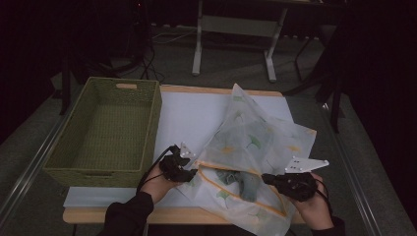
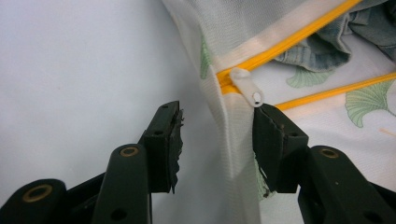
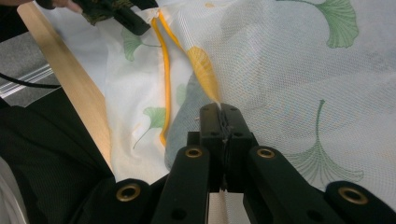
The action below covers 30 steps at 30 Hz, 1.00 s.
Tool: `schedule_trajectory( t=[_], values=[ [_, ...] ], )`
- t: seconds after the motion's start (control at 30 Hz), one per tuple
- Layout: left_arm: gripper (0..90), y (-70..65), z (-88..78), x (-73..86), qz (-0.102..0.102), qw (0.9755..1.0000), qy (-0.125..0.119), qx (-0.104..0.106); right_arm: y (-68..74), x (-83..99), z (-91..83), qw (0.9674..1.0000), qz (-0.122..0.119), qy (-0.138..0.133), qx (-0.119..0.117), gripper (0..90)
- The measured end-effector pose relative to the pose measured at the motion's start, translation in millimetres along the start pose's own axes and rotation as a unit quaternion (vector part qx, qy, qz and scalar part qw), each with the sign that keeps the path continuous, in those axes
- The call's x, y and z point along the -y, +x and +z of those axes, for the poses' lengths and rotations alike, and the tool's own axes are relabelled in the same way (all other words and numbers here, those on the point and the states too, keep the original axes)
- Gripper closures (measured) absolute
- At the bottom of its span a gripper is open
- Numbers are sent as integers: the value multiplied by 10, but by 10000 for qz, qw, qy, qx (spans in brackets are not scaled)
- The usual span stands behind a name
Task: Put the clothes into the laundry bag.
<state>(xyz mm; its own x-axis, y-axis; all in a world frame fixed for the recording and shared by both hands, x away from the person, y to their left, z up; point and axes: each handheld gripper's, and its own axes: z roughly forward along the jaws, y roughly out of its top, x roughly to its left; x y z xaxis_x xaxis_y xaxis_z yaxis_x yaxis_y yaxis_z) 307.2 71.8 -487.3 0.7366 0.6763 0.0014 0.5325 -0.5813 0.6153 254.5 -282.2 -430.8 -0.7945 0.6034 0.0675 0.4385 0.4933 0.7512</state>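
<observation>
i see a white mesh laundry bag [image 1: 255, 142] printed with green and yellow ginkgo leaves lying on the right half of the white table [image 1: 187, 113], its near end hanging over the wooden front edge. a yellow zipper [image 1: 231, 169] runs across its near part and stands open, and grey-blue clothing [image 1: 243, 182] shows through the gap.

my left gripper [image 1: 189, 172] sits at the left end of the zipper. in the left gripper view its jaws stand wide apart, the bag's edge fabric passing between them and lying against the right-hand jaw. the white zipper pull [image 2: 246, 85] sits just above that jaw's tip; i cannot tell whether they touch.

my right gripper [image 1: 268, 179] is at the near right of the bag. in the right gripper view its jaws are closed tight on the mesh beside the yellow zipper tape [image 3: 164, 65], the cloth drawn up into a small peak at the tips.

a green woven basket [image 1: 105, 130] stands on the left side of the table, well apart from the bag.
</observation>
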Motion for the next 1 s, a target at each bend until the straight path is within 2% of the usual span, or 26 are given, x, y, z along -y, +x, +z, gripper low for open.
schedule_trajectory(
  t=[0.1, 0.23, 0.3, 0.33, 0.37, 0.43, 0.47, 0.53, 0.6, 0.73, 0.8, 0.87, 1.0],
  values=[
    [681, 28, 18, -27, 25, 9998, 118, 181, 2, 8, 2, 10000, -8, 10, -13, 892],
    [875, 33, 21, -48, 63, 9996, 167, 226, 11, 12, 15, 10000, -1, 15, -22, 892],
    [883, 14, -5, -52, 92, 9995, 168, 249, 11, 17, 19, 10000, 1, 14, -9, 891],
    [885, 5, -29, -51, 102, 9996, 127, 244, 10, 20, 18, 10000, 13, 6, -7, 891],
    [886, -2, -55, -49, 80, 9994, 71, 333, 6, 23, 15, 10000, 25, 0, -7, 891],
    [887, -28, -108, -48, 74, 9994, -15, 324, -4, 22, 4, 10000, 39, -10, 3, 886],
    [887, -34, -134, -47, 35, 9991, -86, 413, -8, 18, -1, 10000, 40, -14, 12, 884],
    [887, -51, -177, -45, -8, 9987, -166, 472, -16, -4, -18, 10000, 59, -27, 66, 842],
    [888, -74, -218, -42, 0, 9982, -228, 559, -21, -45, -49, 9998, 89, -131, 122, 773],
    [887, -118, -275, -40, -24, 9973, -372, 636, 24, -198, -124, 9988, -14, -421, 250, 722],
    [887, -145, -300, -51, -14, 9969, -434, 655, 79, -291, -126, 9983, -40, -569, 118, 724],
    [887, -178, -310, -70, 32, 9969, -468, 635, 170, -373, -52, 9981, -118, -603, -58, 723],
    [887, -231, -322, -109, 96, 9966, -492, 649, 395, -488, 262, 9981, -458, -325, -257, 717]
  ],
)
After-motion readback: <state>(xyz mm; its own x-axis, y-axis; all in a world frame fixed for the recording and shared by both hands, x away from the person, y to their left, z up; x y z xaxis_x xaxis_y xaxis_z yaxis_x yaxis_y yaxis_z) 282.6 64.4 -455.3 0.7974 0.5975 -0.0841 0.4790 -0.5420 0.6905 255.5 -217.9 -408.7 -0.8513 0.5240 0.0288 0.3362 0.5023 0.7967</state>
